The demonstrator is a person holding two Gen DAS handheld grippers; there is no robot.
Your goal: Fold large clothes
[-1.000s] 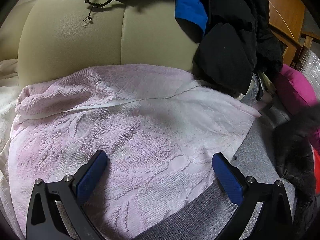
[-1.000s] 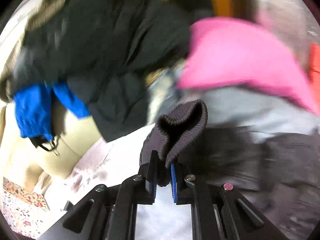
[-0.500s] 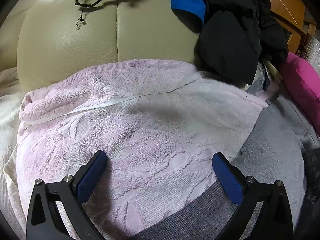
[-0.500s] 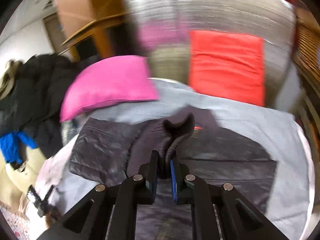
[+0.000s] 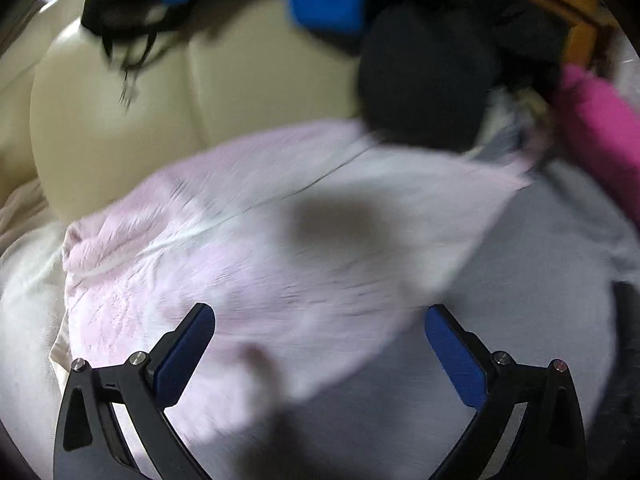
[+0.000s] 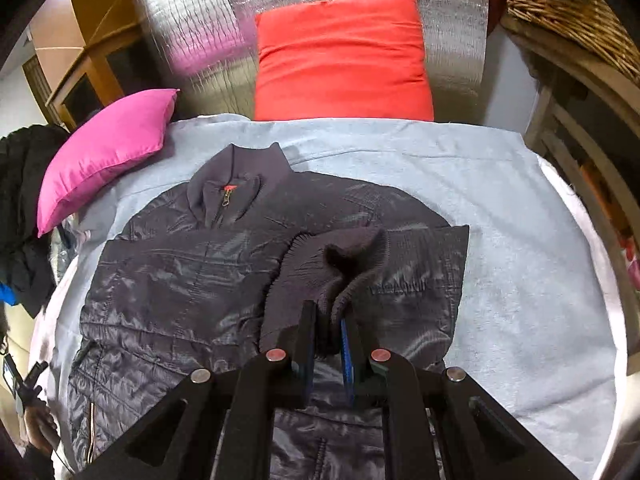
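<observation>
A dark quilted jacket (image 6: 192, 280) lies flat, front up, on a light grey sheet (image 6: 520, 240), collar toward the far side. My right gripper (image 6: 328, 344) is shut on the ribbed knit cuff (image 6: 336, 272) of its right sleeve, which is folded over the jacket's chest. My left gripper (image 5: 320, 344) is open and empty, hovering above a pink towel (image 5: 260, 260) where it meets the grey sheet (image 5: 520, 280). The jacket's edge shows dark at the left wrist view's far right (image 5: 628, 360).
A magenta cushion (image 6: 108, 152) and a red cushion (image 6: 344, 56) lie at the sheet's far edge. Black and blue clothes (image 5: 420, 60) are piled on a cream sofa back (image 5: 140, 120). A wicker basket (image 6: 568, 12) on wooden furniture stands at the right.
My right gripper has swung the cuff from the left side over the jacket's chest, and the view now faces the cushions. My left gripper has shifted slightly right, still open.
</observation>
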